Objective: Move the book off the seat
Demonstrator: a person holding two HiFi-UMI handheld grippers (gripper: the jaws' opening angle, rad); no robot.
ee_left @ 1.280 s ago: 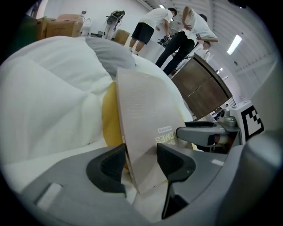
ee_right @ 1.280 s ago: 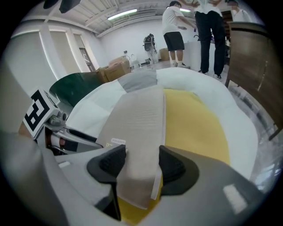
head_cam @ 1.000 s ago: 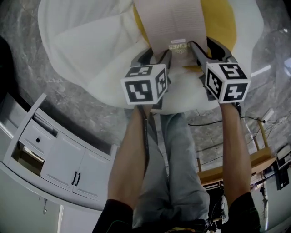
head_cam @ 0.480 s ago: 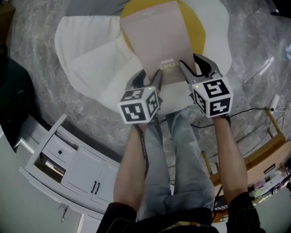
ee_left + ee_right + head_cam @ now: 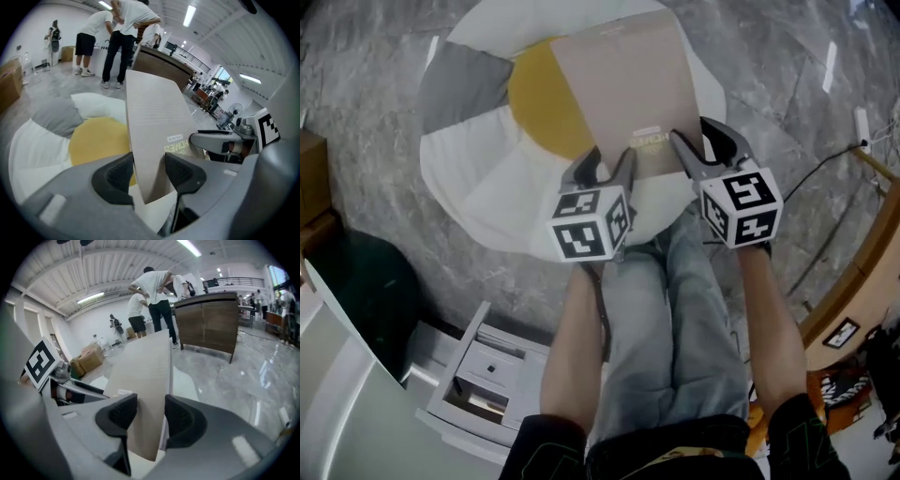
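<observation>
The thin beige book [image 5: 623, 94] hangs tilted just above the round white cushioned seat [image 5: 487, 206] with its yellow centre; the left claw [image 5: 605, 161] is clamped on one lower corner; the right claw [image 5: 698, 141] is clamped on the other.

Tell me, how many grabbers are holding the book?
2. The left gripper clamps the book at its near left corner; the right gripper clamps its near right corner. No others are in sight.

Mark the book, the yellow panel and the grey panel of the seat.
Beige thin book [image 5: 623, 89]: head view, middle of the cover.
Yellow round seat panel [image 5: 539, 101]: head view, centre of its visible part.
Grey fabric seat panel [image 5: 464, 84]: head view, its middle.
</observation>
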